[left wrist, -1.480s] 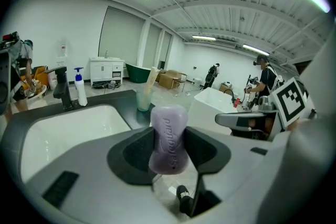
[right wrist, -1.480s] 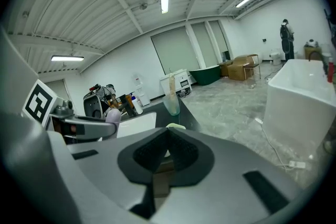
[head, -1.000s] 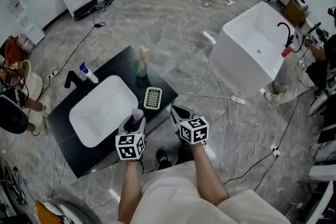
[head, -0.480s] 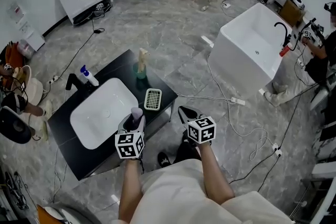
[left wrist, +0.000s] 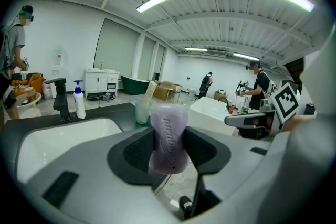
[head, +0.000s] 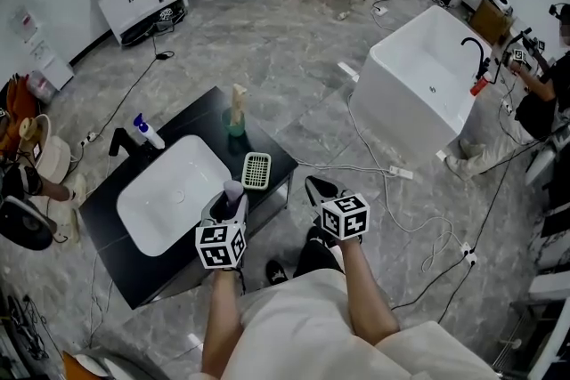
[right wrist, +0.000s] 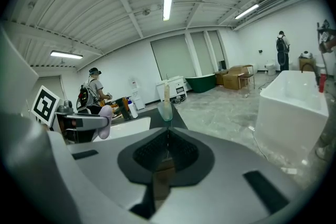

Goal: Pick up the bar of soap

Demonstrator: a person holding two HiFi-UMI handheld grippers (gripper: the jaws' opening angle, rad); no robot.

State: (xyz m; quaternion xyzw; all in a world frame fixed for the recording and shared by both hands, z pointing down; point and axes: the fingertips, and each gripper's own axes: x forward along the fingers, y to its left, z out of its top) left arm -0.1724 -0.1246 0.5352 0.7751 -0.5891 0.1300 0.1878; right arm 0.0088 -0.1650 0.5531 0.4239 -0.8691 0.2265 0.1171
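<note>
- Grips the purple bar of soap upright in the left tongs — raised over the black desk, beside the white sink.
- Holds the right tongs pressed together, empty — off the desk.

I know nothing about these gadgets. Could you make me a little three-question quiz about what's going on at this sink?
1. True or false: the left tongs are shut on the bar of soap.
2. The right tongs are: A) wide apart; B) shut with nothing between them; C) clamped on the soap.
3. In one word: what lies in the soap dish on the black counter?

Key: 1 true; 2 B; 3 nothing.
</note>
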